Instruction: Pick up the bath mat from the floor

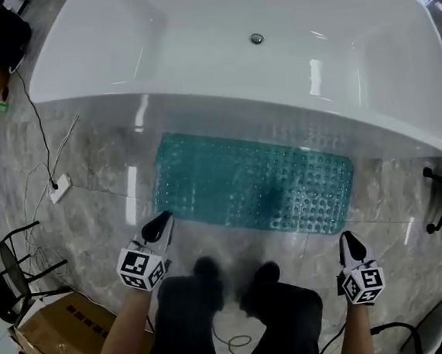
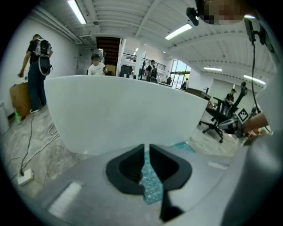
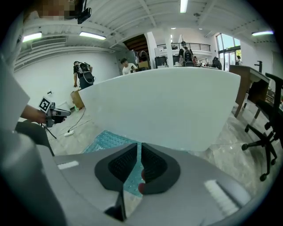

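From above, in the head view, the left gripper [image 1: 163, 223] and right gripper [image 1: 350, 239] are both held low over the marble floor [image 1: 89, 185], each pointing forward and down. The bath mat [image 1: 253, 183], teal and studded, lies flat on the floor ahead of both grippers, against the foot of the white bathtub [image 1: 220, 87]. The left gripper's tips stand just beside the mat's near left corner; the right gripper's tips are just short of its near right corner (contact cannot be confirmed for either). The person's shoes [image 1: 234, 276] stand between the two grippers, and a cardboard box [image 1: 60, 324] sits behind and to the left of the left gripper.

Left gripper view: the jaws stand a narrow slit apart with nothing clamped. The mat shows through the slit, below and ahead of the tips, with the tub wall [image 2: 124, 110] rising straight ahead. An office chair [image 2: 216, 122] stands well off to the right.

Right gripper view: the jaws are likewise parted by a thin gap, gripping nothing. The mat [image 3: 104, 140] spreads ahead and to the left of the tips, and the tub wall fills the view beyond.
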